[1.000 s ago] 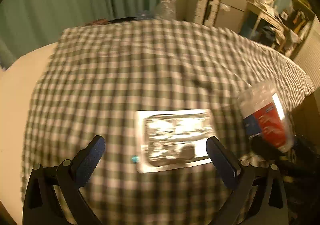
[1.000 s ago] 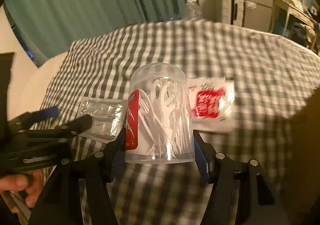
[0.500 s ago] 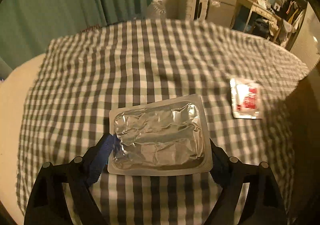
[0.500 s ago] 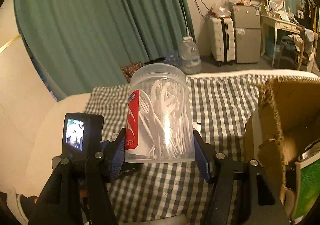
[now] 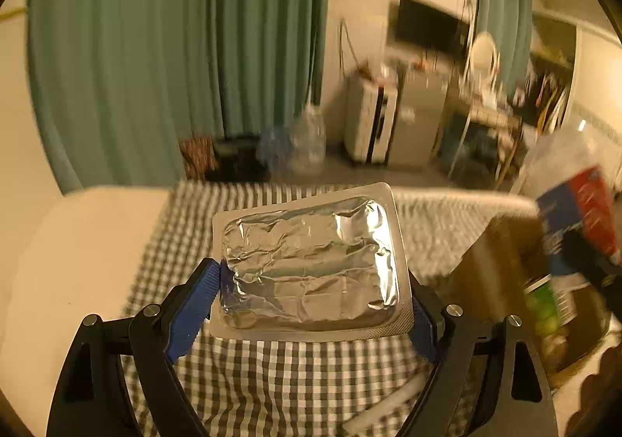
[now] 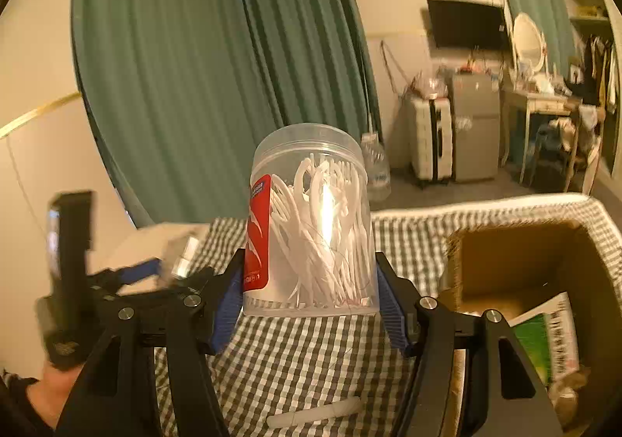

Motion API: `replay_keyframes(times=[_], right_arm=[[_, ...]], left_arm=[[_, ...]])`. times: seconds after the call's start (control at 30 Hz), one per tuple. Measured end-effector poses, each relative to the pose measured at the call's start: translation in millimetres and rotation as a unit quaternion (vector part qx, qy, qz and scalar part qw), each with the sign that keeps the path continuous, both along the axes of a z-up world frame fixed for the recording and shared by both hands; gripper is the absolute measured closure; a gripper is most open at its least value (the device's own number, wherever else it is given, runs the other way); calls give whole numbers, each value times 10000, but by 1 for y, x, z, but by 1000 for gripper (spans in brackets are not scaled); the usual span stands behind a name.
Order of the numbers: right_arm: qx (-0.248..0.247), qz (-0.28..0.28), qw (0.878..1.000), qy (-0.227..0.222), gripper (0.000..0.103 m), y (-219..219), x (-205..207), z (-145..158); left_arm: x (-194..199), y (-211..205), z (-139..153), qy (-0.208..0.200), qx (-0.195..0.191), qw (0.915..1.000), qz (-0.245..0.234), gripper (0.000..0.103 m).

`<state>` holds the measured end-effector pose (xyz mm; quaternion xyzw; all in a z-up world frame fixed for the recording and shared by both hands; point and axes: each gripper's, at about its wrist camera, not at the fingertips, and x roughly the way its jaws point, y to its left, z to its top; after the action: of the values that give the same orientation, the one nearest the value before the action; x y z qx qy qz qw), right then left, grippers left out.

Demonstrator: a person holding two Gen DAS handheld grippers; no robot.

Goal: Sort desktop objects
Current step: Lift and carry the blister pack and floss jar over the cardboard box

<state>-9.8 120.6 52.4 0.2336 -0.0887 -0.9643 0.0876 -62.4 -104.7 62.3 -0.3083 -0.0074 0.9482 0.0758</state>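
Low in the left wrist view, the left hand-held gripper (image 5: 313, 295) is clenched on a foil pack (image 5: 309, 266), one blue pad on each short side, and the pack is up in the air in the middle of the frame. The pack is flat and shaped like a rectangle, with a plain stiff rim and crinkly, shiny foil puffed up in the middle. It looks very light and a bit bendy, so the rim is the best place to hold it; a hard squeeze could crush the foil. Low in the right wrist view, the right hand-held gripper (image 6: 309, 291) is clenched on a clear tub (image 6: 311, 221), with its pads on the two sides near the bottom. The tub is round, smooth, hard plastic with a red label, and it is full of thin white floss picks. It looks light too, but its smooth sides could slip, so a grip low and on both sides seems right. The tub is lifted up in the middle of that frame. Under both things lies a soft checked cloth (image 6: 311, 355) in green and white. A small white stick (image 6: 315, 413) lies on it at the bottom of the frame. To the right sits an open brown box (image 6: 517, 262) with rough torn edges, and a green and white packet (image 6: 544, 336) is inside. Both things probably go there. Far behind hang green curtains (image 6: 202, 60).
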Motion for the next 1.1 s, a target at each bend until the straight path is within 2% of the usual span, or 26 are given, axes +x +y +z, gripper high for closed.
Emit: replay_keyframes(times=[0.2,0.3,0.43,0.53,0.6,0.63,0.67,0.77,0.87,1.0,1.1], right_arm=[[74,-70,9983,575,42,-2,51,44],[154,-81,9968,777,42,-3,75,63],[370,-121,9943,992,43,-2,97,78],[471,-211,9930,1066,44,9,108,83],[570,-351,9919,1082,45,19,110,83],[607,-445,9913,1082,49,26,109,82],[615,-516,9910,1072,58,33,109,81],[670,-782,9909,864,66,56,98,74],[548,-1218,9898,491,68,102,81,54],[448,-1627,9857,-49,68,157,61,18],[197,-1835,9818,-455,68,195,46,-8]], left_arm=[[74,-11,76,911,355,9952,13,15],[100,-5,98,1154,412,9924,-116,15],[116,11,110,1250,529,9900,-394,15],[119,33,113,1297,473,9882,-664,15],[115,50,109,1273,389,9874,-856,15],[113,61,107,1248,346,9869,-965,15],[109,70,103,1216,326,9863,-1062,15],[89,105,88,929,290,9860,-1357,15],[72,141,72,637,256,9843,-1626,15],[53,199,44,317,96,9769,-2113,15],[33,242,13,-138,-87,9709,-2391,14]])
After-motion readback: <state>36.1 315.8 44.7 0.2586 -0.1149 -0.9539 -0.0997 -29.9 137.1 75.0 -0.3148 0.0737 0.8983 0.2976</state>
